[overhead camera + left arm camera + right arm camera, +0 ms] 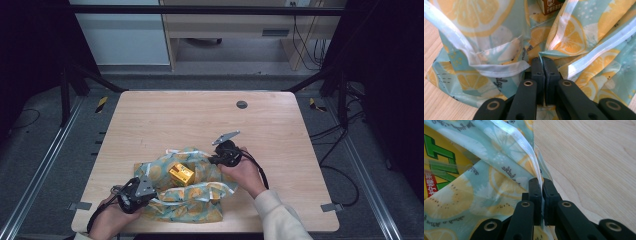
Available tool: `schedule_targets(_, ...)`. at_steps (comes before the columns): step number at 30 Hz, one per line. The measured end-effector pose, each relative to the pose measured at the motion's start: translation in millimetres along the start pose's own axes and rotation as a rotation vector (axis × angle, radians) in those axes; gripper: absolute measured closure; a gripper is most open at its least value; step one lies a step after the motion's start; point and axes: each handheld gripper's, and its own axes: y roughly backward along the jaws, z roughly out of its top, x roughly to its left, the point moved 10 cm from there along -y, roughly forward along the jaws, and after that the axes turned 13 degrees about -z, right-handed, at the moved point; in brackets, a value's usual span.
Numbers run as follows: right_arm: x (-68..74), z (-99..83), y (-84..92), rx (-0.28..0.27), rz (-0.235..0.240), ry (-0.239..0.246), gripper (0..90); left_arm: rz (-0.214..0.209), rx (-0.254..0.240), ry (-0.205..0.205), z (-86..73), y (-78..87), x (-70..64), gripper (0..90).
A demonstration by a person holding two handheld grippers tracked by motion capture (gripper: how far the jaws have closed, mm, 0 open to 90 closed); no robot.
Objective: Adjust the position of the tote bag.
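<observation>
Lemon-print bag (pixel 192 192) lies near-centre on the table (pixel 165 120), yellow box (pixel 181 174) inside. Left gripper (pixel 541 60) and right gripper (pixel 541 181) each pinch a rim edge, likely spreading the mouth open around the box.

The bag (pixel 192 192) near the table's front edge is pale teal plastic printed with yellow-orange lemon slices, small black dots and black script, and its rim band is translucent white. Inside its open mouth sits a bright yellow carton (pixel 181 173) with large green letters and a red strip bearing white characters. The table (pixel 165 120) is light wood with a fine grain and a dark grey round cap at its far side, and both grippers' jaws are matt black.
</observation>
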Motion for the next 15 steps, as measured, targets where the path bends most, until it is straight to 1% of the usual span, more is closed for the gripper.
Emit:
schedule_targets(1, -0.5, 0.0, 0.0, -0.004, -0.001, 0.000, 88.0, -0.003, 0.013, -0.009, -0.8, 0.1, -0.1, 88.6)
schedule_targets(2, -3.2, -1.3, -0.4, 0.001, -0.011, -0.002, 88.1, -0.002, 0.014, -0.010, -0.7, -0.2, -0.3, 88.6)
schedule_targets(3, -4.5, -2.1, -0.9, 0.001, -0.010, -0.006, 88.2, -0.006, 0.016, -0.009, -0.9, -0.4, -0.7, 88.6)
schedule_targets(6, -8.7, -5.2, -2.5, 0.007, -0.002, -0.033, 88.2, -0.007, 0.008, 0.000, -0.6, -1.1, -0.9, 88.7)
schedule_targets(9, -9.9, -8.1, -4.3, 0.019, -0.003, -0.045, 88.2, -0.006, 0.002, 0.004, -0.4, -1.3, -0.2, 88.5)
schedule_targets(11, -9.6, -8.7, -5.2, 0.022, -0.008, -0.037, 88.3, -0.005, 0.002, 0.005, -0.6, -1.1, 0.3, 88.5)
schedule_targets(12, -8.8, -9.3, -5.0, 0.030, -0.009, -0.044, 88.3, -0.007, 0.005, 0.006, -1.1, -1.0, 0.5, 88.5)
schedule_targets(14, -9.5, -11.1, -6.7, 0.037, -0.016, -0.029, 88.4, -0.009, 0.004, 0.007, -1.2, -1.1, 0.6, 88.4)
schedule_targets(15, -9.4, -12.1, -7.5, 0.043, -0.017, -0.035, 88.5, -0.006, 0.006, 0.006, -1.3, -1.0, 0.8, 88.1)
